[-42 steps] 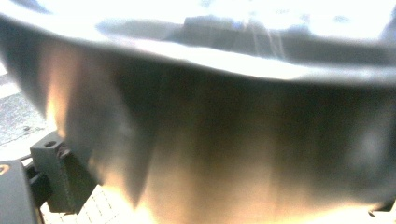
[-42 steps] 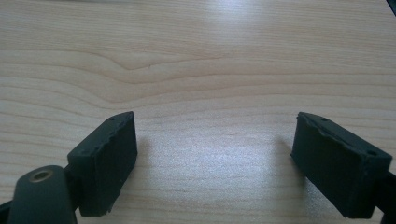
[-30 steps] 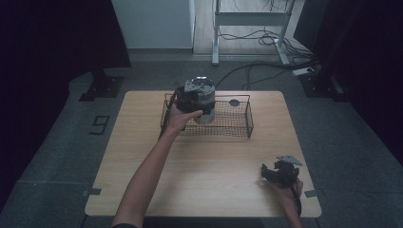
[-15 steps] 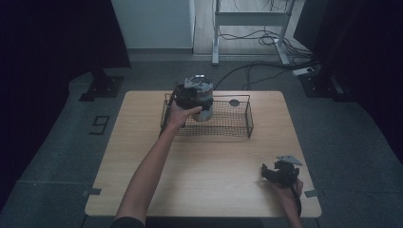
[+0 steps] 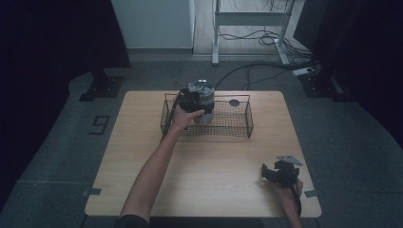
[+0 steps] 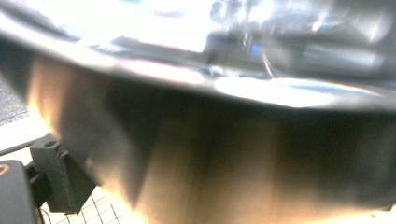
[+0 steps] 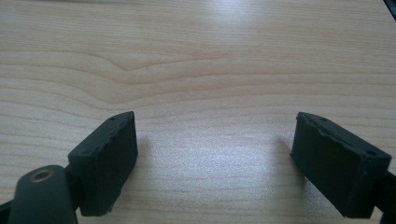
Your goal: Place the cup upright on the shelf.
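Holding a shiny metal pot (image 5: pixel 203 102) over the left end of the wire basket (image 5: pixel 237 128), the left gripper (image 5: pixel 189 100) has its fingers clamped on the pot's near wall, as far as the high view lets me judge; the left gripper view is taken up so closely by the blurred steel wall (image 6: pixel 233 154) that the grip itself cannot be read there, though one black finger (image 6: pixel 60 177) stands beside the wall with basket mesh below it. The pot stands upright, its axis vertical, its base low within the basket's rim, and whether it already rests on the mesh floor I cannot tell. The relation that matters is straight down: pot above the basket floor, fingers on the side nearest the person. The left hand is the one at the work; the right gripper (image 5: pixel 280 172) lies well apart at the near right corner of the surface (image 5: pixel 142 156), its fingers (image 7: pixel 107 158) spread wide over bare wood with nothing between them. Count: one pot, one basket, one small dark round piece (image 5: pixel 234 102) on the surface just behind the basket, two grippers.
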